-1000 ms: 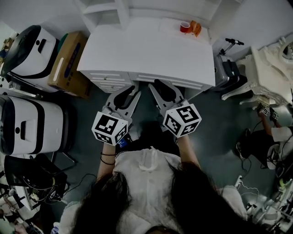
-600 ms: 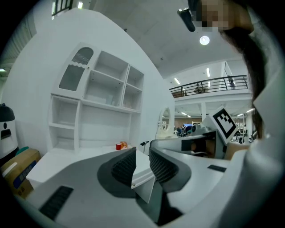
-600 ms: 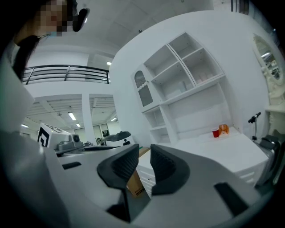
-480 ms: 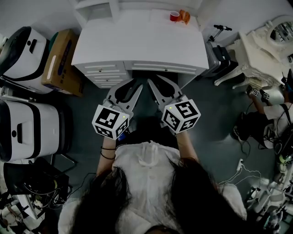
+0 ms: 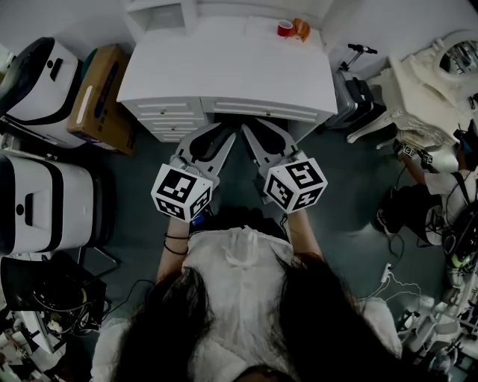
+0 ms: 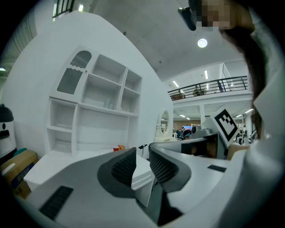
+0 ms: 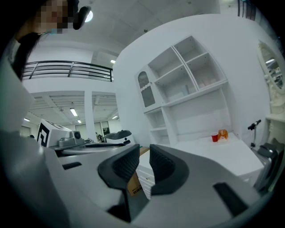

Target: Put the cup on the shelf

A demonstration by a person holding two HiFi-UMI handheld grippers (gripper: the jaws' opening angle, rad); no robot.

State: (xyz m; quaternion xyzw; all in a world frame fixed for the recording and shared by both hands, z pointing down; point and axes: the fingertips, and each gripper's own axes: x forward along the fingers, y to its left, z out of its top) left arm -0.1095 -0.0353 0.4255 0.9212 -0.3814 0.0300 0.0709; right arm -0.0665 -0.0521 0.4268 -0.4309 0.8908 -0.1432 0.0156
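Observation:
A red cup (image 5: pixel 284 28) stands at the far right corner of the white desk (image 5: pixel 224 67), beside a small orange object (image 5: pixel 300 28). The white shelf unit (image 5: pixel 160 15) rises at the back of the desk. Both grippers hover side by side in front of the desk's drawers, far from the cup. My left gripper (image 5: pixel 222 136) is shut and holds nothing. My right gripper (image 5: pixel 248 136) has just closed the last bit and is shut, also with nothing in it. The cup (image 6: pixel 116 148) shows small in the left gripper view, and the cup (image 7: pixel 215 137) shows below the shelf (image 7: pixel 187 80) in the right gripper view.
Two white machines (image 5: pixel 41 201) and a cardboard box (image 5: pixel 101 97) stand left of the desk. A scooter and a case (image 5: pixel 358 93) lean at its right, with white ornate furniture (image 5: pixel 426 82) and a seated person (image 5: pixel 418 220) beyond. Cables lie on the floor.
Both grippers have moved a little forward, so their tips now reach the desk's front edge. The head view has shifted, with the desk sitting higher and further left.

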